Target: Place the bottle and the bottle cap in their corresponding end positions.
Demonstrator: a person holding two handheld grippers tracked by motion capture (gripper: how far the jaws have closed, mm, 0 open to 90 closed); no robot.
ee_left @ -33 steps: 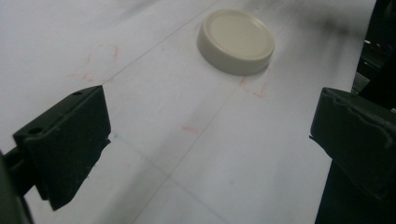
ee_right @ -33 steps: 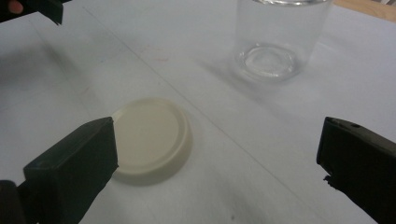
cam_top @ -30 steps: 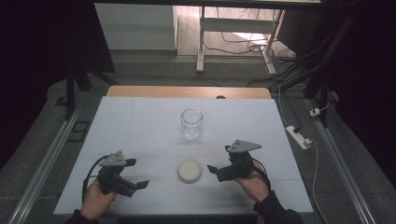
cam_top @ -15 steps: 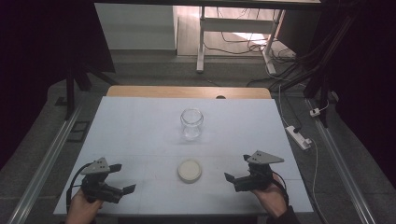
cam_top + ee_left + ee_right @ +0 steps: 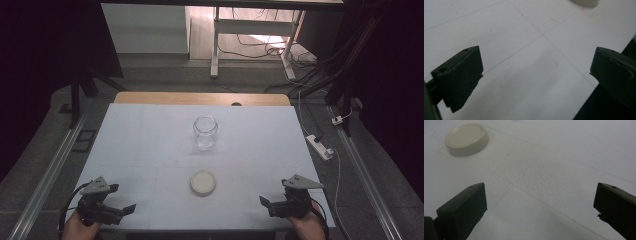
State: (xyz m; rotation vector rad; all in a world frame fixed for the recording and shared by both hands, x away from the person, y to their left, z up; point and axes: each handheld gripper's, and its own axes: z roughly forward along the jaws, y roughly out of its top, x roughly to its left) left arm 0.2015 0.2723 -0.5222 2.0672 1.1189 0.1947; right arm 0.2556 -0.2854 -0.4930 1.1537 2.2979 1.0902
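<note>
A clear glass jar (image 5: 205,132) stands upright and lidless at the middle of the white table (image 5: 150,145). Its cream round lid (image 5: 203,182) lies flat nearer the front, apart from the jar. My left gripper (image 5: 127,209) sits low at the front left corner, jaws wide open over bare table (image 5: 529,65), with the lid's edge (image 5: 585,2) far ahead. My right gripper (image 5: 266,202) rests at the front right, also open and holding nothing; in the right gripper view the lid (image 5: 467,139) lies ahead to the left.
A wooden strip (image 5: 200,98) edges the table's far side. A white power strip (image 5: 319,146) and cables lie on the floor to the right. Metal rails (image 5: 50,170) run along both sides of the table. A white table leg frame (image 5: 216,40) stands beyond.
Both grippers have drawn back toward the front edge and outward to the table's corners, away from the lid. Jar and lid have not moved.
</note>
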